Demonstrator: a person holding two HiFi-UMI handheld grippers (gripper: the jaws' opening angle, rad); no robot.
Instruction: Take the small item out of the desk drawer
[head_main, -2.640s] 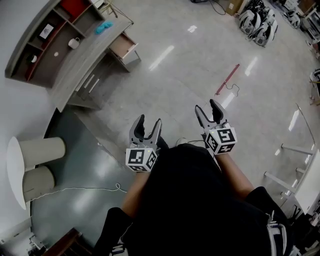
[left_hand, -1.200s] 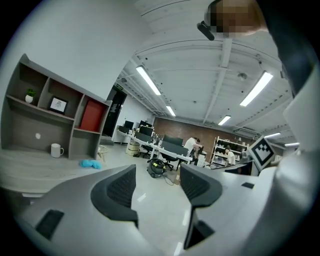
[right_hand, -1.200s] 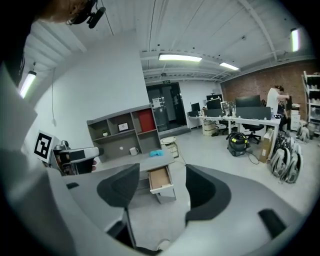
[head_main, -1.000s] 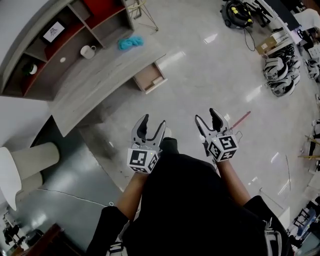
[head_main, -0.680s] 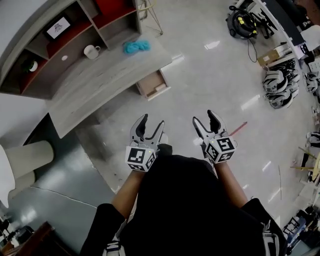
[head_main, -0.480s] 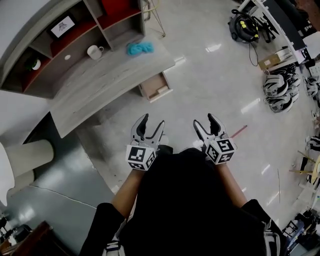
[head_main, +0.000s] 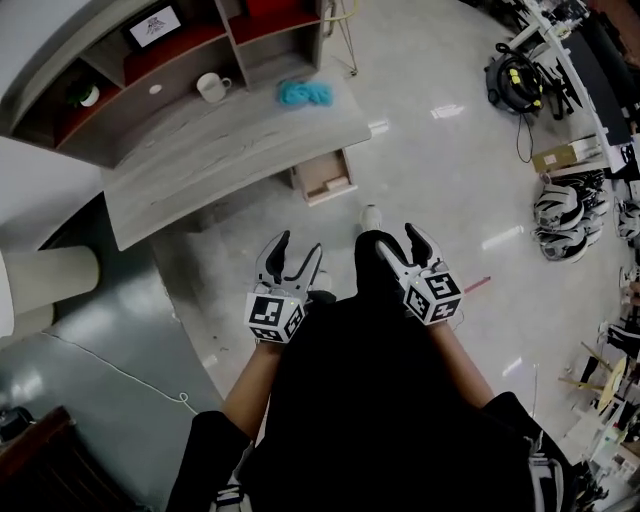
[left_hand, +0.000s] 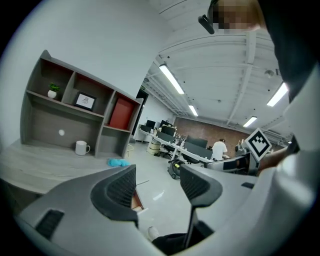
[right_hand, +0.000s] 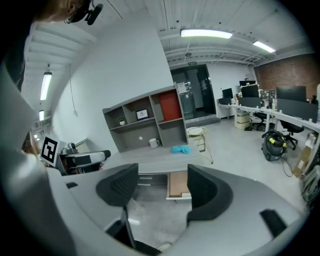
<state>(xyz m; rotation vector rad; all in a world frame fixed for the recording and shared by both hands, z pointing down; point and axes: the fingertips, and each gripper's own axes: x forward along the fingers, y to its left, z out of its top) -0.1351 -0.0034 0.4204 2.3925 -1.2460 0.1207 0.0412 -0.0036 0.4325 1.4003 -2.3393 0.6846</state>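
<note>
The grey desk (head_main: 225, 150) stands ahead at the upper left, its drawer (head_main: 325, 176) pulled open below the front edge. A small pale item (head_main: 339, 186) lies at the drawer's near end; it also shows in the right gripper view as the item (right_hand: 185, 195) in the open drawer (right_hand: 176, 182). My left gripper (head_main: 297, 250) and right gripper (head_main: 401, 246) are held at waist height, well short of the desk. Both stand open with nothing between the jaws. In the left gripper view the drawer (left_hand: 135, 201) is mostly hidden behind a jaw.
On the desk top sit a white mug (head_main: 210, 87) and a blue cloth (head_main: 305, 94), with a shelf unit (head_main: 190, 45) behind. A wire stool (right_hand: 200, 134) stands right of the desk. A vacuum (head_main: 515, 75) and helmets (head_main: 560, 210) lie to the right.
The person has walked toward the desk, so desk and open drawer now sit nearer and more central. Both grippers kept their pose, open and empty.
</note>
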